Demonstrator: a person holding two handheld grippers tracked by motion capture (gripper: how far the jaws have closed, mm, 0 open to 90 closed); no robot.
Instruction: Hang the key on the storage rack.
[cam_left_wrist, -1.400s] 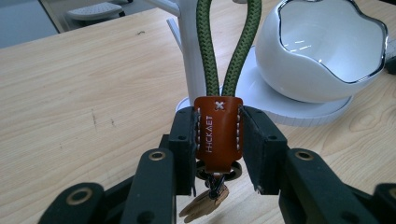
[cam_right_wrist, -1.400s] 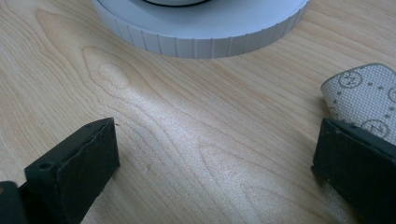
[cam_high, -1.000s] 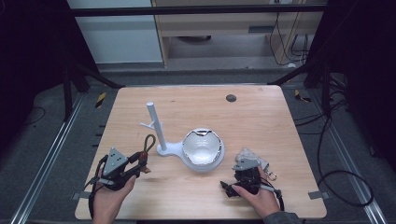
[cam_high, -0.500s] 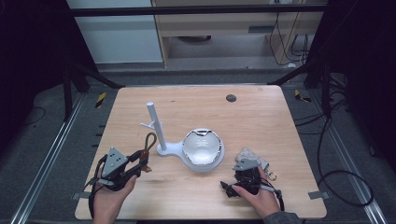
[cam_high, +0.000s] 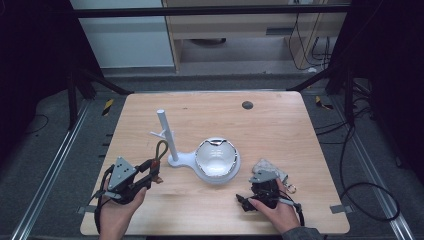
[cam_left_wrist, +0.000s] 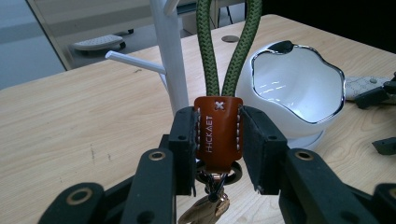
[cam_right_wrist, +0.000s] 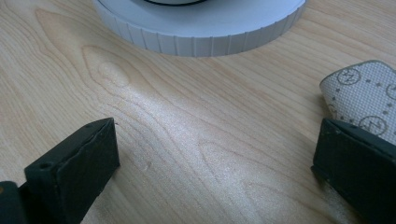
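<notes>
1. Nearest, at the left of the table, the left gripper (cam_high: 150, 172) is held in a hand. Its jaws are pressed onto the orange leather tab (cam_left_wrist: 218, 131) of a green rope key loop (cam_high: 161, 149).
2. The green rope loop is seen standing up from the tab, just in front of the white post. Small metal rings and a key (cam_left_wrist: 205, 211) are hung under the tab.
3. Near and to the right, the right gripper (cam_high: 246, 203) is held low over the light wooden table (cam_high: 280, 130). Its jaws are spread wide apart and nothing is held between them.
4. Just beside the right gripper, a pale dotted cloth pouch (cam_right_wrist: 369, 100) is laid flat on the wood. It is close to one jaw, but touching cannot be told.
5. A little farther, in the middle, a white round bowl with a shiny wavy rim (cam_high: 216, 157) is seen on a ribbed white base (cam_right_wrist: 201, 37). Nothing is seen inside it.
6. Joined to that base on the left, a tall white plastic post with short side pegs (cam_high: 166, 134) is stood upright. Nothing is hung on the pegs yet.
7. The picking up looks done, since the key loop is already gripped and lifted.
8. The hanging looks left to do: the loop would have to be carried up and slipped over a peg, then let go.
9. At the far side, a small dark round hole cover (cam_high: 247, 105) is set in the table.
</notes>
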